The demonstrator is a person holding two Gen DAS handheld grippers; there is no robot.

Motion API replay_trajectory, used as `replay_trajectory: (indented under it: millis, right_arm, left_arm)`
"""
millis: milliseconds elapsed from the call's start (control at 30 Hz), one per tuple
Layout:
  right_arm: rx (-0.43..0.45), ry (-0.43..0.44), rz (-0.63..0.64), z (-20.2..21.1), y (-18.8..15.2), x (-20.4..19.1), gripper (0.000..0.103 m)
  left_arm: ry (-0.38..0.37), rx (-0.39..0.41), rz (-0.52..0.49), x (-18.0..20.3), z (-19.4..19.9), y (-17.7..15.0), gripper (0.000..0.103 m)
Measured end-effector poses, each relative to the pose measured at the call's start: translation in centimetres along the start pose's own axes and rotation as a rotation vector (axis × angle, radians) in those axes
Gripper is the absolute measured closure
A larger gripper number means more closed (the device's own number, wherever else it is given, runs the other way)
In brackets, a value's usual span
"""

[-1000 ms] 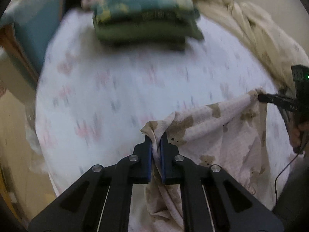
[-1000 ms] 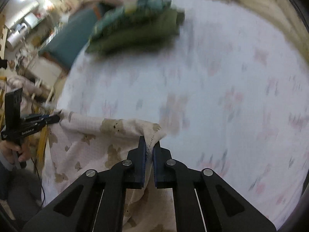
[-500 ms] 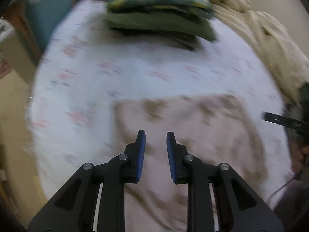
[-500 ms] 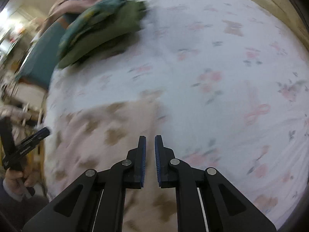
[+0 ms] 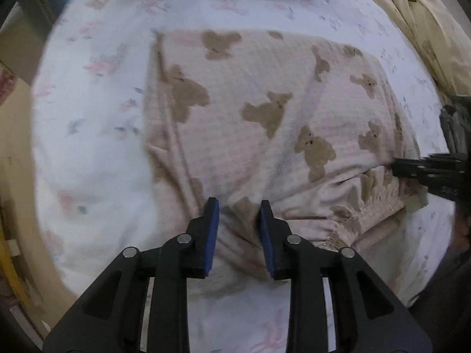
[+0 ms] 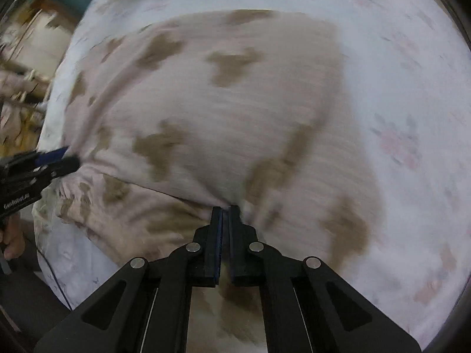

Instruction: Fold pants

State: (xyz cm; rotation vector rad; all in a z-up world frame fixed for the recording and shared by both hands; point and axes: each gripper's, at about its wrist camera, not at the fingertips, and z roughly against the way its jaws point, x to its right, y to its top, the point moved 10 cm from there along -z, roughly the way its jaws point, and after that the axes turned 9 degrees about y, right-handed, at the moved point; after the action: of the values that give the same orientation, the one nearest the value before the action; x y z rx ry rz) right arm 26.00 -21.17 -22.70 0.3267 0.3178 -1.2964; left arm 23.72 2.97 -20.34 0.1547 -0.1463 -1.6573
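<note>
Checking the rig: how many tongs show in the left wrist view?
2: black left tongs at bottom centre, jaws opening, pink bear-print pants between them; black right tongs at right edge.

Place: a bedroom in a home.
Surface: a bed with a white sheet [image 5: 97, 153] printed with small pink and grey flowers.
Bedding: a cream blanket [image 5: 424, 26] bunched along the far right edge.
Laundry: pink bear-print pants [image 5: 265, 94] spread on the sheet.
Surroundings: blurred household clutter [image 6: 26, 67] beside the bed, too smeared to identify.
</note>
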Motion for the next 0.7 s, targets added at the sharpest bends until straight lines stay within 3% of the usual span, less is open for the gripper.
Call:
replay_trajectory:
  millis: [67,233,300,367,467,533,700]
  right_arm:
    - [0.023,-0.014,0.003,1.1,-0.4,-0.1,0.093]
    - [0.178,0.169,0.061,3.3,0.0,-5.8,0.092]
    - [0.129,0.185,0.069,1.5,-0.3,-7.1,0.092]
    - [0.036,0.126,0.079,-1.0,-1.6,-6.5,0.092]
    - [-0.055,0.116,0.036,-2.8,-3.9,-5.3,0.094]
    - [-0.032,0.137,0.017,-2.0,-3.9,-5.4,0.093]
    - [0.162,0.171,0.051,2.0,-1.0,-6.8,0.09]
  left_arm:
    - [-0.016,0.038,0.03,0.0,1.3,0.1,0.074]
    - [-0.119,0.101,-0.027,3.2,3.2,-0.5,0.073]
    - [-0.128,0.065,-0.079,4.6,2.4,-1.4,0.073]
    - [-0.059,0.005,-0.126,4.9,0.6,-2.8,0.073]
    - [-0.067,0.001,-0.087,4.4,0.4,-3.2,0.07]
    - [-0.066,0.006,-0.073,4.1,1.1,-3.0,0.07]
    - [-0.119,0.123,-0.041,4.1,3.5,-1.4,0.068]
